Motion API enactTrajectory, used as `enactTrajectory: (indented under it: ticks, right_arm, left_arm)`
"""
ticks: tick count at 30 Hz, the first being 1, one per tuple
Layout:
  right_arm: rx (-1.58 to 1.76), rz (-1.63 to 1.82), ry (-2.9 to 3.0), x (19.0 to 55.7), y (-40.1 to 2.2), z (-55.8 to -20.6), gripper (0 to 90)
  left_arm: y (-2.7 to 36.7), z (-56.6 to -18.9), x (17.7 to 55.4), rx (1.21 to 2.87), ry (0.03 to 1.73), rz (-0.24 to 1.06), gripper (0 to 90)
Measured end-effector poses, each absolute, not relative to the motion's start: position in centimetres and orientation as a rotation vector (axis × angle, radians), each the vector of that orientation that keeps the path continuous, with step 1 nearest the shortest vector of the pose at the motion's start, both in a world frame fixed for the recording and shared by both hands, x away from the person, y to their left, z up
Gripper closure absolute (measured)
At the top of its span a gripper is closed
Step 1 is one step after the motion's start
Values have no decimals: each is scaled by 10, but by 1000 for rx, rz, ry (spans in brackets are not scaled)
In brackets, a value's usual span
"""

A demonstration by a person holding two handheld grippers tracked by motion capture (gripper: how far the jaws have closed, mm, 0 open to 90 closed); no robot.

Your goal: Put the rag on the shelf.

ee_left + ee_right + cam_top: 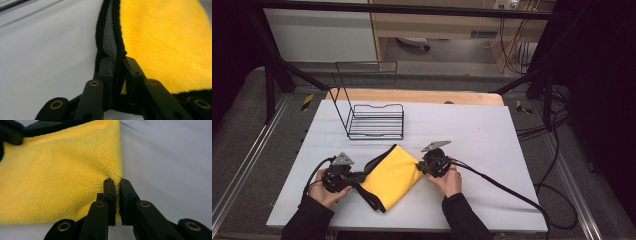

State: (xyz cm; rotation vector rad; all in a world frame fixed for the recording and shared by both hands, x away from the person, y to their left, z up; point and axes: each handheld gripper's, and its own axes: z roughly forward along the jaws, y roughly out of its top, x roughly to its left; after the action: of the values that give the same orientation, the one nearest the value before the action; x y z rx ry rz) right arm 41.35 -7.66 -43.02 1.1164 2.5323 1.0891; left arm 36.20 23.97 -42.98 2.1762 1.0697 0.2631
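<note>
A folded yellow cloth (392, 175) with a black hem lies on the white table (477, 135) between my two grippers. My left gripper (362, 176) is at the cloth's left edge. In the left gripper view its jaws (119, 62) pinch the black hem, with the grey underside and the yellow cloth (162, 37) running away from them. My right gripper (418, 167) is at the cloth's right corner. In the right gripper view it (118, 182) is shut on the edge of the yellow cloth (62, 170). A hand holds each gripper.
A black wire rack (374, 120) with a tall back frame stands on the table behind the cloth, toward the left. Cables trail from both grippers, the right one across the table to its right edge. Bare white surface lies to the right of the cloth.
</note>
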Motion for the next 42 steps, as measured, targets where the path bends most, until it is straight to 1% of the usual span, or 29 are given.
enactTrajectory:
  ticks: [4,7,8,10,12,13,14,15,18,20,23,24,25,26,27,28,30,34,36,39,42]
  right_arm:
    - [979,1077,2570,431,-72,-432,844]
    - [985,1075,2556,436,-72,-436,798]
    - [974,1063,2532,435,-73,-435,735]
    - [970,1091,2469,426,-75,-428,656]
    - [970,1158,2427,418,-77,-420,534]
    - [970,1180,2416,413,-78,-415,507]
    - [965,1194,2412,407,-80,-409,455]
    - [969,1198,2409,404,-80,-407,418]
    - [978,1204,2398,391,-84,-399,350]
    - [970,1219,2407,385,-86,-398,337]
    - [977,1235,2417,376,-88,-399,294]
    - [978,1237,2415,373,-90,-400,283]
    - [976,1234,2419,371,-91,-401,273]
    - [984,1233,2423,369,-92,-402,257]
    - [987,1230,2427,366,-93,-404,250]
    - [989,1224,2432,363,-94,-406,246]
    - [988,1228,2439,359,-95,-408,247]
    - [976,1290,2436,352,-89,-409,258]
    - [948,1305,2454,347,-78,-408,259]
    - [901,1318,2524,340,-53,-410,282]
    - [883,1339,2573,334,-28,-415,342]
  left_arm:
    - [234,-430,345,2160,1107,290,771]
    - [232,-429,345,2173,1093,338,736]
    - [232,-428,346,2172,1084,346,689]
    - [235,-423,349,2153,1056,384,603]
    - [237,-415,352,2141,1039,406,557]
    - [238,-409,353,2141,1026,413,552]
    - [237,-407,353,2137,1019,409,562]
    - [236,-405,352,2146,1005,388,584]
    - [230,-412,351,2211,999,353,666]
    - [228,-421,352,2256,1009,362,691]
    - [230,-427,354,2265,1025,412,672]
    - [231,-428,356,2261,1028,395,670]
    - [232,-429,357,2254,1033,359,695]
    - [232,-429,357,2257,1036,341,757]
    - [231,-429,357,2269,1031,347,789]
    - [230,-428,356,2274,1032,348,814]
    - [229,-422,355,2281,1024,361,831]
    - [236,-410,360,2235,1038,385,834]
    - [240,-412,366,2232,1043,430,822]
    - [242,-425,371,2254,1051,388,791]
    - [241,-430,370,2266,1036,382,739]
